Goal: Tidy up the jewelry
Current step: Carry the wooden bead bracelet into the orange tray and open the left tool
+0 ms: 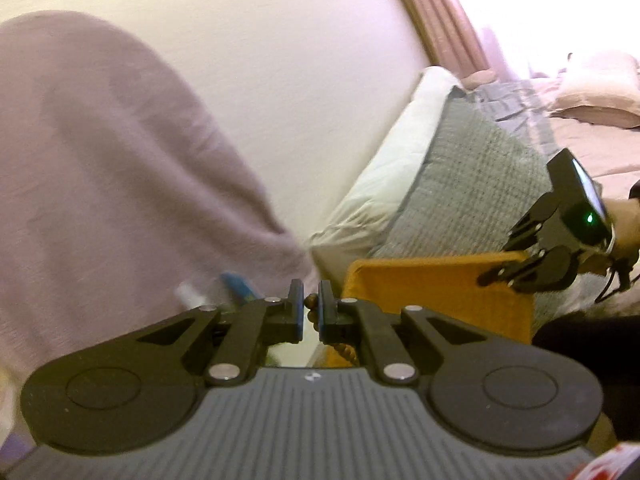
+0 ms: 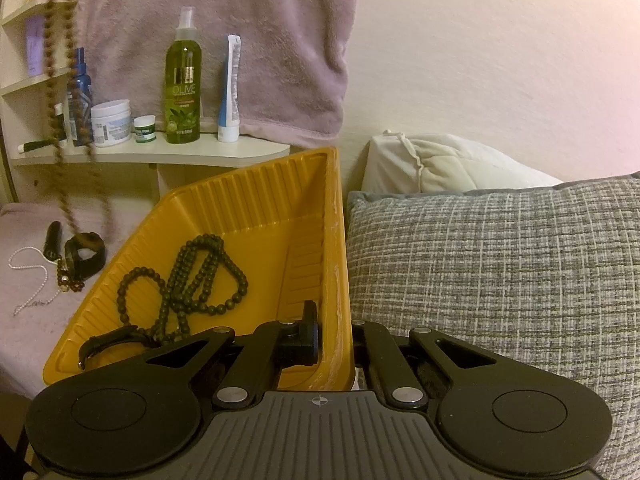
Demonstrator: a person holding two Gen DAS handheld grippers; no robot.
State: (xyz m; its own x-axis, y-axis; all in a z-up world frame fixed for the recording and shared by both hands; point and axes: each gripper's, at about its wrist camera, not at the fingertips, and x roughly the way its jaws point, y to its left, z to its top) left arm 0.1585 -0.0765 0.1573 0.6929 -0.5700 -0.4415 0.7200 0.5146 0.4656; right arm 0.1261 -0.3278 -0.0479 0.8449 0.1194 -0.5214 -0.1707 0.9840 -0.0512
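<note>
My left gripper [image 1: 311, 312] is shut on a brown bead necklace [image 1: 312, 314]. In the right wrist view the same necklace [image 2: 60, 92] hangs down from the top left, blurred, above the pink bed cover. My right gripper [image 2: 334, 338] is shut on the right wall of a yellow tray [image 2: 332, 240] and holds it tilted. The tray also shows in the left wrist view [image 1: 436, 292]. A dark bead necklace [image 2: 192, 276] and a black strap [image 2: 108, 342] lie in the tray. A pearl necklace [image 2: 30, 280] and a black watch [image 2: 84, 254] lie on the cover.
A grey woven pillow [image 2: 500, 264] sits right of the tray, with a white pillow [image 2: 436, 168] behind it. A shelf [image 2: 160, 154] holds an olive spray bottle [image 2: 183, 80], a tube [image 2: 231, 88], jars and a blue bottle. A mauve towel [image 2: 240, 40] hangs on the wall.
</note>
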